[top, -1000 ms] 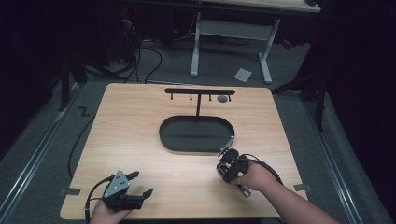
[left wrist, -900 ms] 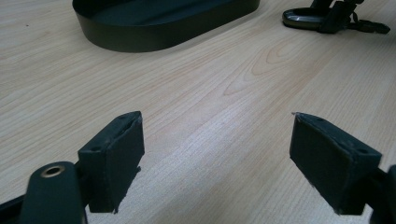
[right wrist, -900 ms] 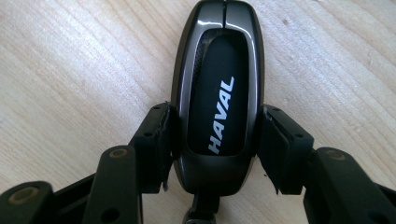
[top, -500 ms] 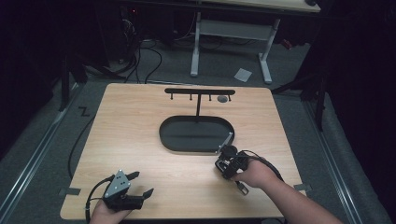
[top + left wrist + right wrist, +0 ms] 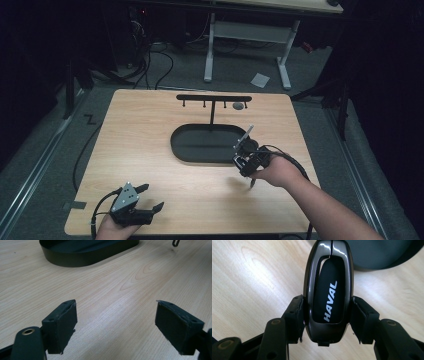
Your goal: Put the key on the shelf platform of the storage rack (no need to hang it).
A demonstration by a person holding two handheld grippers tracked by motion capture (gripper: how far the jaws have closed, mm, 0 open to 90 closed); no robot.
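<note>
The right gripper point(image 5: 327, 315) pinches a glossy black car key fob point(image 5: 328, 290), oval, with a matte inset lettered HAVAL, held above the pale wood-grain worktop point(image 5: 150, 130) just beside the dark oval tray point(image 5: 190, 150). The left gripper point(image 5: 116, 325) rests spread, nothing between its pads.

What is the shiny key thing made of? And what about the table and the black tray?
The car key looks like glossy dark plastic: bright reflections run along its rim, and printed white letters sit on a duller middle. The table looks like pale wood or a wood-look sheet, going by its grain lines. The tray seems matt black, maybe metal or plastic.
</note>
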